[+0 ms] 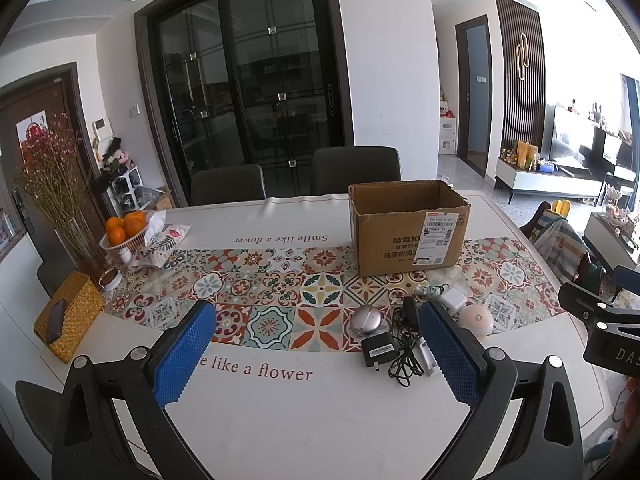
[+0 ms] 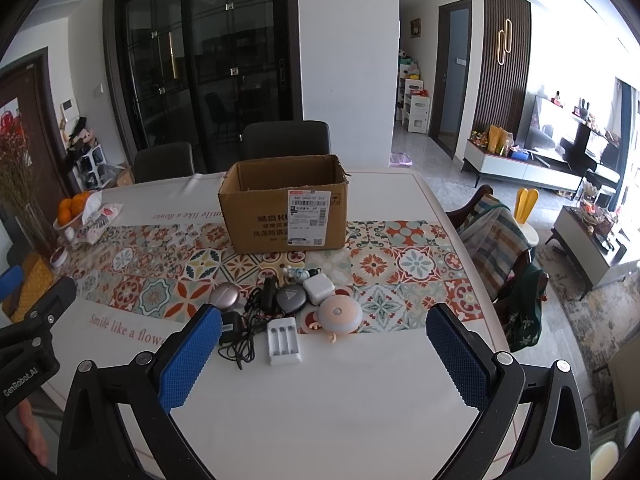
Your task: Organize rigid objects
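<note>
An open cardboard box [image 1: 408, 226] [image 2: 284, 208] stands on the patterned runner. In front of it lies a cluster of small items: a silver round case [image 1: 365, 320] [image 2: 226, 294], a black adapter with cable [image 1: 380, 352] [image 2: 240, 332], a white battery charger [image 2: 283, 341], a dark round device [image 2: 291, 299], a white plug [image 2: 318, 290] and a pink round light [image 1: 476, 319] [image 2: 340, 314]. My left gripper [image 1: 316, 356] is open and empty above the table's near side, left of the cluster. My right gripper [image 2: 324, 360] is open and empty, just short of the cluster.
A table [image 1: 320, 420] with a white cloth. At its left stand a basket of oranges [image 1: 124, 228], a vase of dried flowers [image 1: 60, 200], a snack bag [image 1: 160, 240] and a yellow woven box with a phone [image 1: 68, 320]. Chairs stand behind and at the right.
</note>
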{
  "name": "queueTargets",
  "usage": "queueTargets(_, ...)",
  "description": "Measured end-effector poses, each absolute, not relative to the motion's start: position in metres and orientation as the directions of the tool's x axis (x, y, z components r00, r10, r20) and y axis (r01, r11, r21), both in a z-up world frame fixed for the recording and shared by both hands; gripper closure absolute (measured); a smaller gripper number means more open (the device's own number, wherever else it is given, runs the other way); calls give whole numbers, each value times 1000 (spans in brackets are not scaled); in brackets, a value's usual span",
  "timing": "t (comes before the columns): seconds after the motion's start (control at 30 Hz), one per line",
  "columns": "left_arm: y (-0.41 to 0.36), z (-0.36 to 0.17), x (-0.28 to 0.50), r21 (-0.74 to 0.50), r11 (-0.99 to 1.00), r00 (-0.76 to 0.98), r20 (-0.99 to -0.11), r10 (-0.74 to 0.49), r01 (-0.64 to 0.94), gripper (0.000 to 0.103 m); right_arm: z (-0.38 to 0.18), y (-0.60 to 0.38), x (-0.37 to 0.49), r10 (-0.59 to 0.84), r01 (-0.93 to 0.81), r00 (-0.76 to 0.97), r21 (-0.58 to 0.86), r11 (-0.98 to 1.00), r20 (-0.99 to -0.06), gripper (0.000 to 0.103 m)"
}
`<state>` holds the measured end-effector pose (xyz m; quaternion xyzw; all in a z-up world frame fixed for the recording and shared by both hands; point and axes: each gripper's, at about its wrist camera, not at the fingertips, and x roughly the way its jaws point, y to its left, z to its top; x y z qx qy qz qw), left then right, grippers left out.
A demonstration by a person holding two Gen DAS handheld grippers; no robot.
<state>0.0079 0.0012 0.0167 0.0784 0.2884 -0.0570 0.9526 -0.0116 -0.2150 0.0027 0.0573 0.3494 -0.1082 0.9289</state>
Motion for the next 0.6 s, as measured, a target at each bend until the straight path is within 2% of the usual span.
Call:
queueTargets(0.2,-1,11,15,96,981,799,-595,-81,171,0,-3,-210,-9,-160,244,721,31,969,-674,1)
queueTargets(0.6,6,-26,36,58,972,699,-705,-123,229,0,-46,-205,5,-113,268,629,78,960,-769,1)
